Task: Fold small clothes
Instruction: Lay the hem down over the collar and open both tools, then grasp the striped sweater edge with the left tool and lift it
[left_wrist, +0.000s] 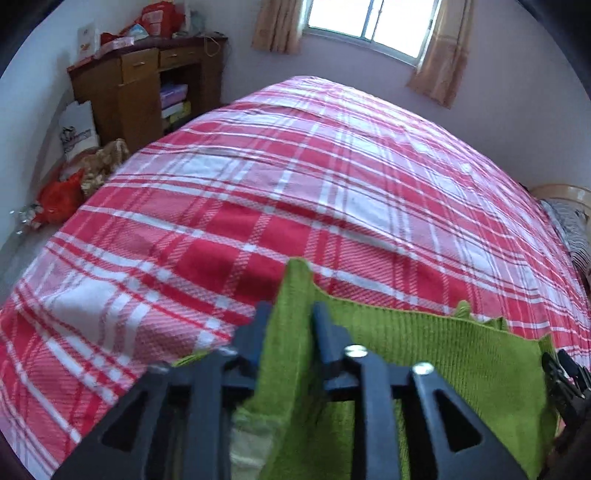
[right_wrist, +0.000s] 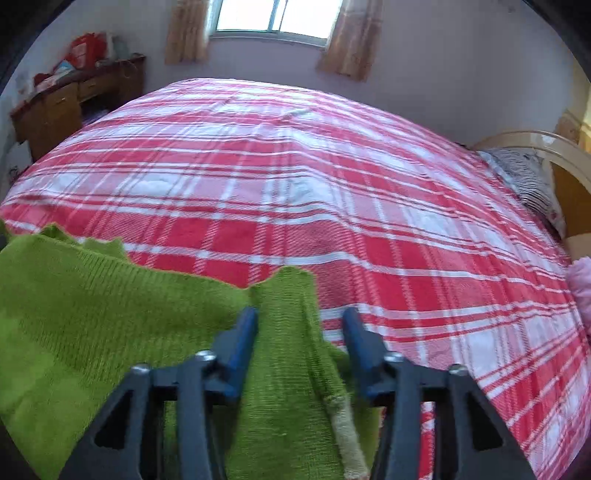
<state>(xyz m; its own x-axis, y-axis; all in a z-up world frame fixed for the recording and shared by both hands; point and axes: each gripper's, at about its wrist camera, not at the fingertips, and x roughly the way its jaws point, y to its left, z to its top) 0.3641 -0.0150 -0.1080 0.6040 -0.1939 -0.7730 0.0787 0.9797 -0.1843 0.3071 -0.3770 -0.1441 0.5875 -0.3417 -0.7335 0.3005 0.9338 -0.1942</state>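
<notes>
A green knitted garment (left_wrist: 424, 343) hangs stretched between my two grippers above a bed with a red and white plaid cover (left_wrist: 295, 177). My left gripper (left_wrist: 290, 314) is shut on one upper corner of the garment, which pokes up between its blue fingers (left_wrist: 325, 325). In the right wrist view the garment (right_wrist: 92, 306) spreads to the left. My right gripper (right_wrist: 301, 319) has its jaws apart, with the other corner of the garment lying between them against the left finger (right_wrist: 243, 332). The right gripper's edge shows in the left wrist view (left_wrist: 565, 373).
The plaid bed (right_wrist: 314, 184) fills both views. A wooden desk (left_wrist: 147, 88) with boxes and bags stands at the far left corner. A window with curtains (left_wrist: 369, 22) is behind the bed. A striped pillow (right_wrist: 524, 177) and headboard (right_wrist: 535, 142) are at the right.
</notes>
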